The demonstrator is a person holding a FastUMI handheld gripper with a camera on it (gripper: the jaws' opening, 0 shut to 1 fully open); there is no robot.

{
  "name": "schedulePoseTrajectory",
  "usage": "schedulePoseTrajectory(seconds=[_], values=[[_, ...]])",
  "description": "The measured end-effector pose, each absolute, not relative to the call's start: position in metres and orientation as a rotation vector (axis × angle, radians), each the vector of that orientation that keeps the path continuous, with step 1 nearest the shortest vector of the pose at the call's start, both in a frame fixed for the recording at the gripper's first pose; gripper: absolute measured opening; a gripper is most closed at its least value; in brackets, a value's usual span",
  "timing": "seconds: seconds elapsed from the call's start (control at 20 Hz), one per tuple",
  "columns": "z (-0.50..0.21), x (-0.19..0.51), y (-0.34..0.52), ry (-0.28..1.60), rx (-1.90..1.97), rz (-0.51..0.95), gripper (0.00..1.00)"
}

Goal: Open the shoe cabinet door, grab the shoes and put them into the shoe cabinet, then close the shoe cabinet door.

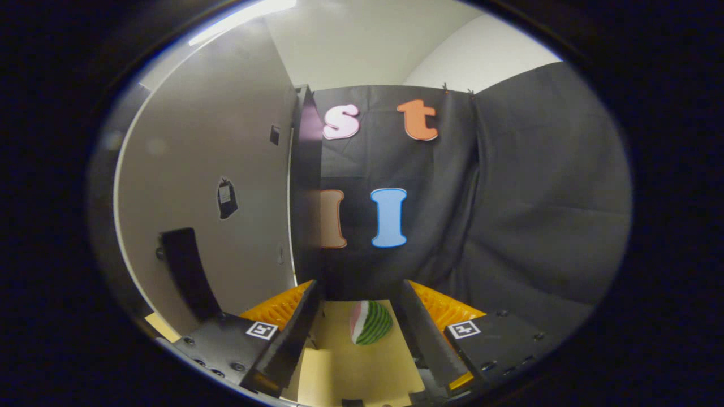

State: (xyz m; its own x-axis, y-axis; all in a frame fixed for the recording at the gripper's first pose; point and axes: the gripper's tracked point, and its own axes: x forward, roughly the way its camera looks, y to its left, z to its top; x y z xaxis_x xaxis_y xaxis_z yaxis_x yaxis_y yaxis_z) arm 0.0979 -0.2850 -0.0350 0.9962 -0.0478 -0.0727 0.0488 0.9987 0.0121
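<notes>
Black cloth walls the booth behind a pale wooden counter (362, 367), with a tall grey flat-panelled cabinet door (209, 186) bearing a black handle (186, 271) at its left edge. The tongs (356, 333) stand spread and grip nothing. Between their fingers, near the counter's far edge, lies a green-striped, watermelon-patterned rounded object (370, 323); whether it is a shoe cannot be told.

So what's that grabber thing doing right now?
A person is holding the gripper up in the booth. Its fingers are open and hold nothing. A watermelon-patterned thing lies between them on the tan surface below. Just beside the gripper stands a grey cabinet door with a dark handle. The gripper isn't touching the handle.
</notes>
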Motion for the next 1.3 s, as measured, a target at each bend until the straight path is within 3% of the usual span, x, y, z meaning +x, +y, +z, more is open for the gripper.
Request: schedulePoseTrajectory(seconds=[0.3,0.75,1.3], values=[[-0.035,0.112,-0.259,0.069,-0.019,0.008,0.93],[-0.036,0.104,-0.247,0.064,0.01,-0.023,0.92],[-0.032,0.102,-0.165,0.066,0.005,-0.022,0.91]])
